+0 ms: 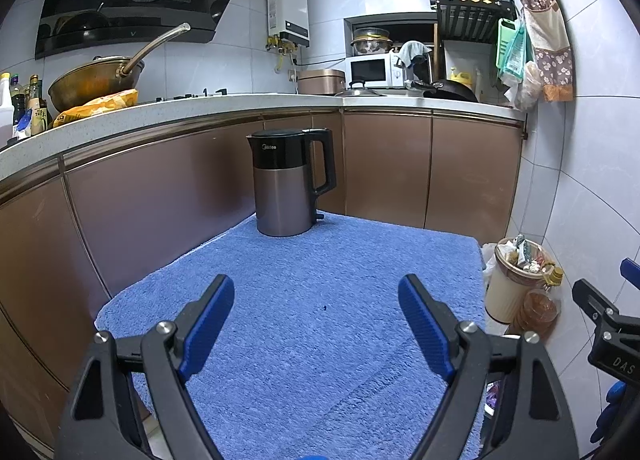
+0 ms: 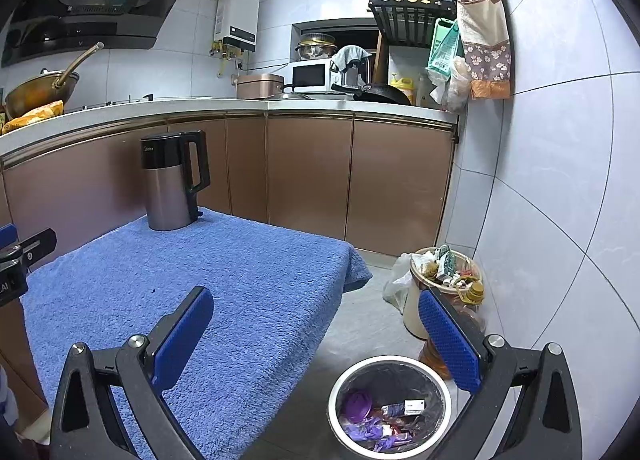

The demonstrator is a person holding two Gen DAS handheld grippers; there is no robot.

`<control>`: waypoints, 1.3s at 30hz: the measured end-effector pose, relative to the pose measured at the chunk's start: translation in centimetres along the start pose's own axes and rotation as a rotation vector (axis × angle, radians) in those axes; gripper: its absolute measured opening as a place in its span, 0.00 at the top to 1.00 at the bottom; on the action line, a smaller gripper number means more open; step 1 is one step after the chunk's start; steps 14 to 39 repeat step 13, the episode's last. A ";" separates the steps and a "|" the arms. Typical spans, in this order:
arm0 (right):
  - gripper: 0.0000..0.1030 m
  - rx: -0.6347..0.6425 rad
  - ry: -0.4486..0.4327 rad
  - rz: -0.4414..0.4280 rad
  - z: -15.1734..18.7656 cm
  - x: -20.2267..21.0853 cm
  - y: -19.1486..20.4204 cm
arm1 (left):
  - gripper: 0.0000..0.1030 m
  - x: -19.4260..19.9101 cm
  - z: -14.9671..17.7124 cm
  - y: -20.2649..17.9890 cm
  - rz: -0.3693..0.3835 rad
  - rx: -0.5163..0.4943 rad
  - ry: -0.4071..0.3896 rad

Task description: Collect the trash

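A round white-rimmed trash bin (image 2: 390,406) with a black liner stands on the floor below my right gripper (image 2: 316,324); purple wrappers and a small box lie inside it. My right gripper is open and holds nothing, hovering past the right edge of the blue towel (image 2: 192,280). My left gripper (image 1: 316,310) is open over the blue towel (image 1: 320,300), nothing between its fingers. The towel carries only a grey and black electric kettle (image 1: 290,182), also seen in the right wrist view as the kettle (image 2: 172,180) at the far left corner.
A cream bin (image 2: 440,288) overfilled with rubbish and an oil bottle (image 2: 472,300) stand by the tiled wall. Brown cabinets (image 2: 352,176) and a white countertop (image 1: 240,104) with a wok, microwave and pans run behind. My right gripper's body (image 1: 608,328) shows at the left view's right edge.
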State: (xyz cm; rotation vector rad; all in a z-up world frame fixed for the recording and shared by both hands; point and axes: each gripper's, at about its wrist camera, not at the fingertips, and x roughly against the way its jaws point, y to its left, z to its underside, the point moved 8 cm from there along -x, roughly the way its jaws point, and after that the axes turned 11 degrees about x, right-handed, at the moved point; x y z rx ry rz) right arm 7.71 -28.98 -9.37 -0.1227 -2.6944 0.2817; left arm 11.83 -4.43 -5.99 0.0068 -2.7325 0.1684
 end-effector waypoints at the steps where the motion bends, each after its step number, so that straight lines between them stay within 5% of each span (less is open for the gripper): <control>1: 0.00 0.000 -0.001 0.001 -0.2 0.0 0.0 | 0.19 0.0 0.0 0.0 0.001 0.001 0.000; 39: 0.00 0.002 0.000 0.014 -0.5 0.6 0.4 | 0.19 0.1 0.1 0.1 0.004 0.015 0.002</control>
